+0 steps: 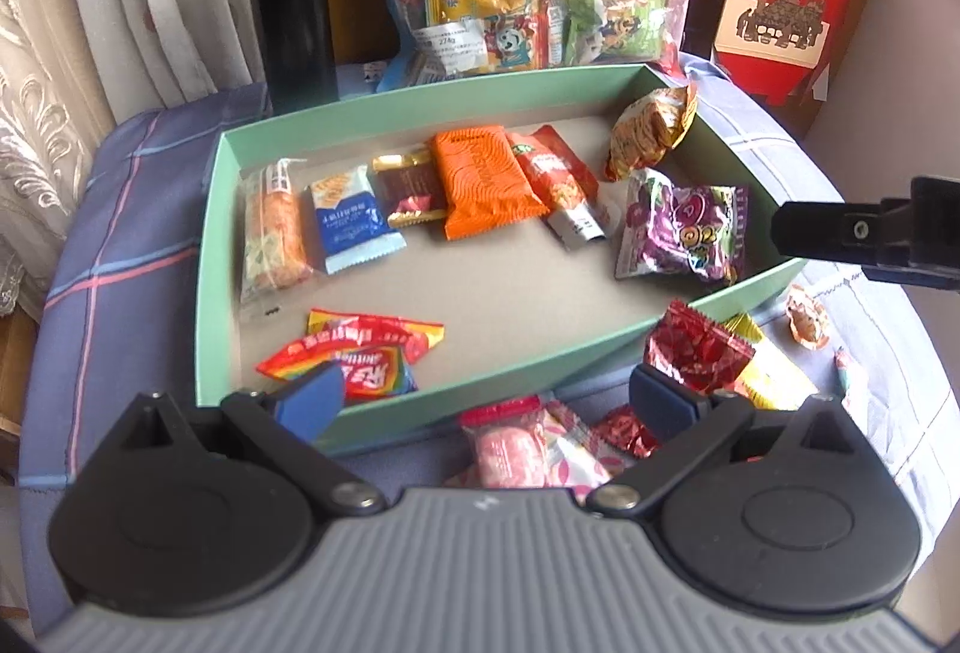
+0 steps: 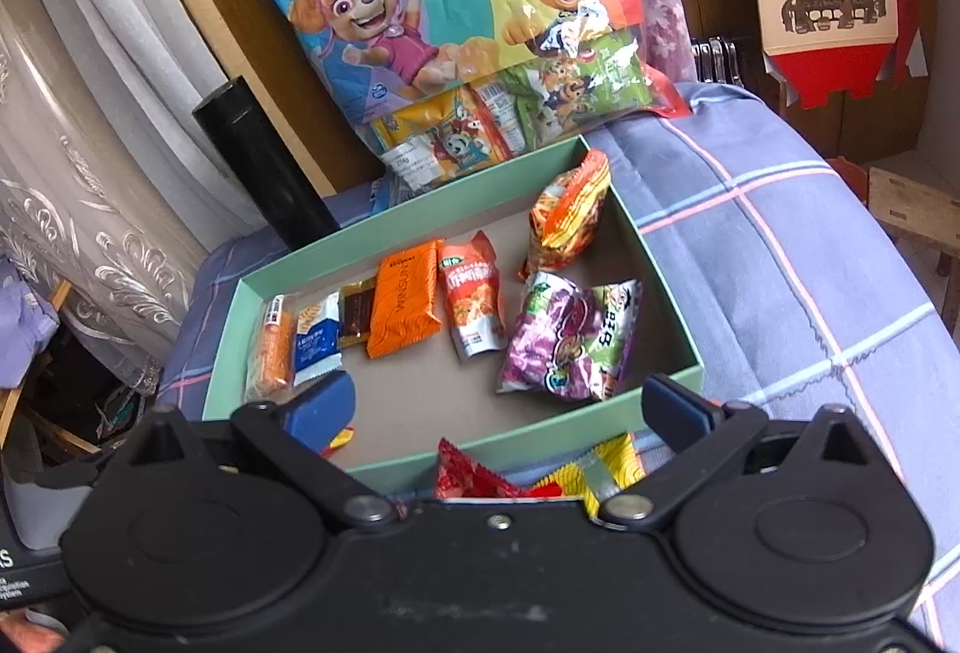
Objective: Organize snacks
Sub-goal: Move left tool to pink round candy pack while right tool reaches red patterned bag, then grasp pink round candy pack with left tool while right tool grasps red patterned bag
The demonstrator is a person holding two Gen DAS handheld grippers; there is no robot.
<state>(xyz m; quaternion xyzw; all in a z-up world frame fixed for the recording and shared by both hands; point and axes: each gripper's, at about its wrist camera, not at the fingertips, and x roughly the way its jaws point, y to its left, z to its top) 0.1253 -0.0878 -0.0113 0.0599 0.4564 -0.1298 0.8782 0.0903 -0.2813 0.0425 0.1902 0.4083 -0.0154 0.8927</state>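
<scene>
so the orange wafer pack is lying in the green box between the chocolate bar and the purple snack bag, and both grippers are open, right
Not quite. In the left wrist view the orange wafer pack lies in the green box between the chocolate bar and a red-orange sachet; the purple snack bag sits further right, past that sachet. The left gripper and right gripper are indeed both open.

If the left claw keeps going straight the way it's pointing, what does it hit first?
Probably the near wall of the green box, just ahead between the open left claw fingers. The pink candy packet lies below it; depth is hard to judge.
</scene>
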